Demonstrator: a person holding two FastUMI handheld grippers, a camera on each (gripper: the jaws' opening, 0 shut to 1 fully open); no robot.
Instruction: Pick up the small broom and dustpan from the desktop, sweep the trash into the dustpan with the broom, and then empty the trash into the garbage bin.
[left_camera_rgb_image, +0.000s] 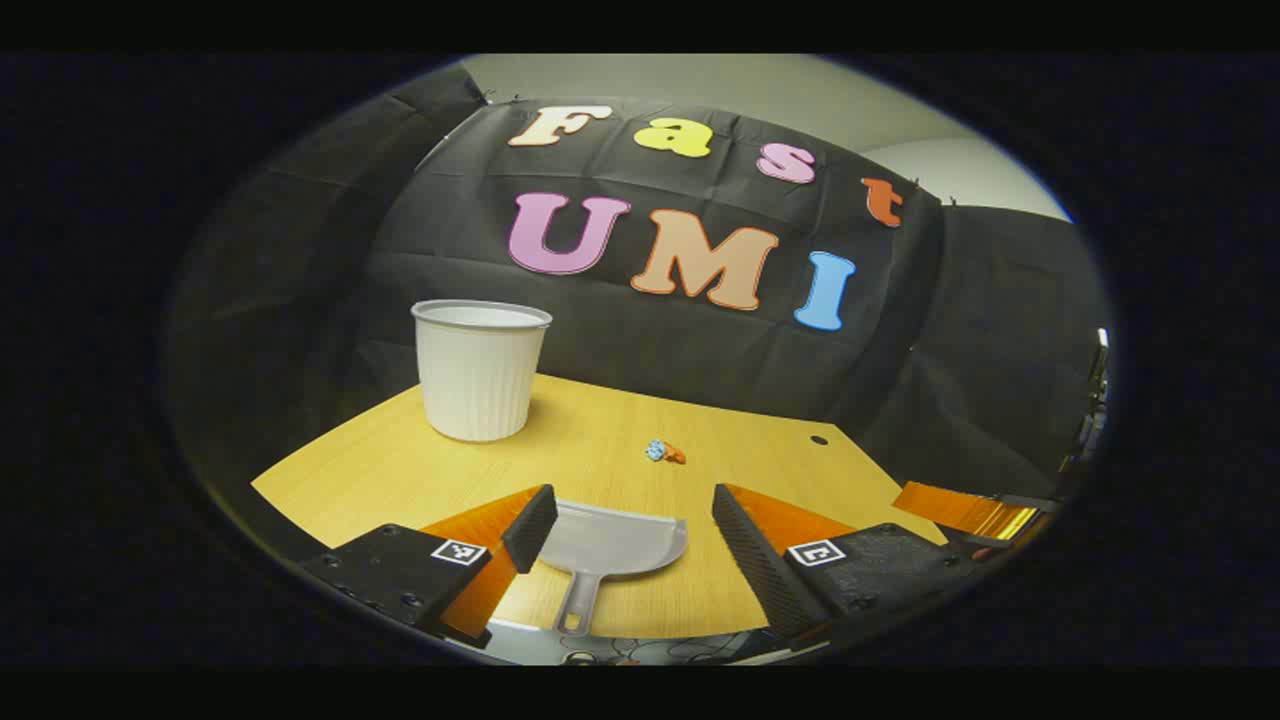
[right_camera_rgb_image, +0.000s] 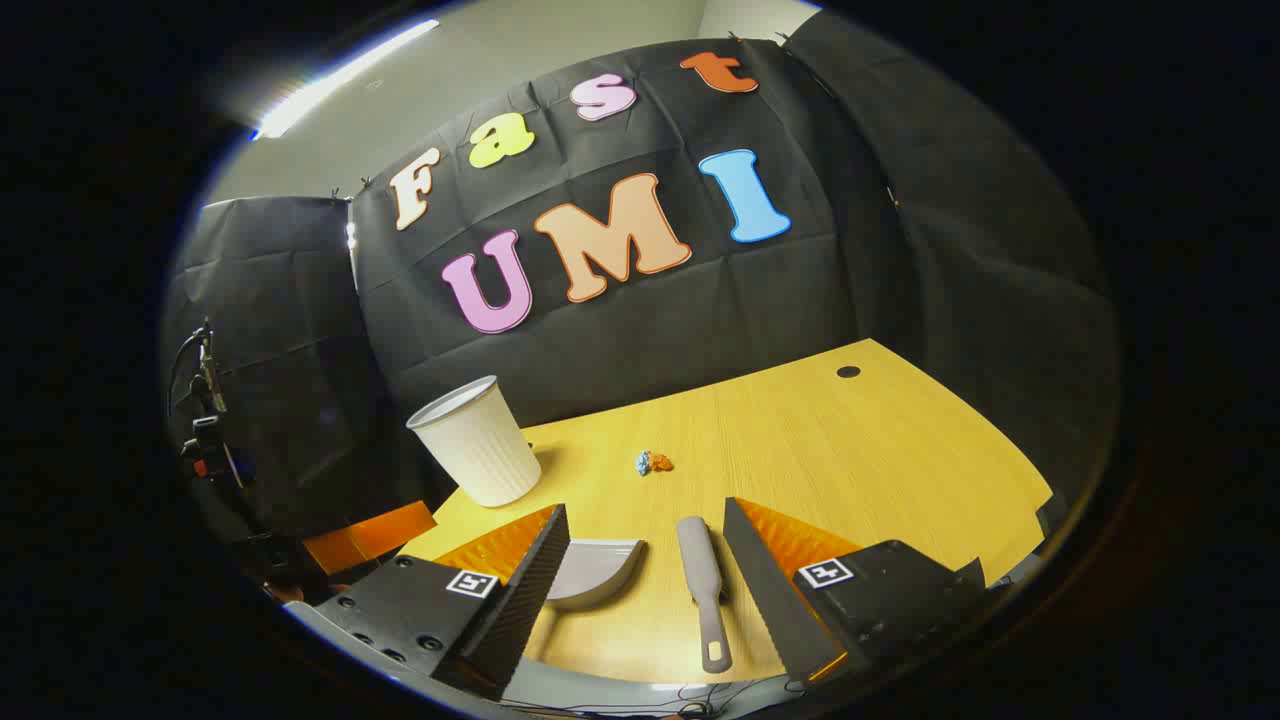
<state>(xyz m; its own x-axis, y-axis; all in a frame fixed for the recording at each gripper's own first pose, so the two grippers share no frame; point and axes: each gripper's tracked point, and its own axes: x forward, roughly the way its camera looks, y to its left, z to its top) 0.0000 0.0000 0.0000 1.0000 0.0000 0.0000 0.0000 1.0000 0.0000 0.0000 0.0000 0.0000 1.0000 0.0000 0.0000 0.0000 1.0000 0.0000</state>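
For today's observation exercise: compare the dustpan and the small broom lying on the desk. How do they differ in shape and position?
The dustpan has a wide, flat scoop on a short handle; the small broom is a narrow, straight stick shape. The dustpan lies nearer the white bin, the broom on the dustpan's far side from it. Both are grey, lie flat on the wooden desk with handles toward the near edge, and neither is gripped.

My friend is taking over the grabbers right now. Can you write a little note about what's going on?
Left gripper: open, holding nothing, fingers either side of the grey dustpan lying on the desk.
Right gripper: open, holding nothing, small broom flat between its fingers.
Trash: crumpled bit mid-desk. White bin: upright at the back left.
Done: nothing.
Left: grab both tools, sweep, empty into the bin.
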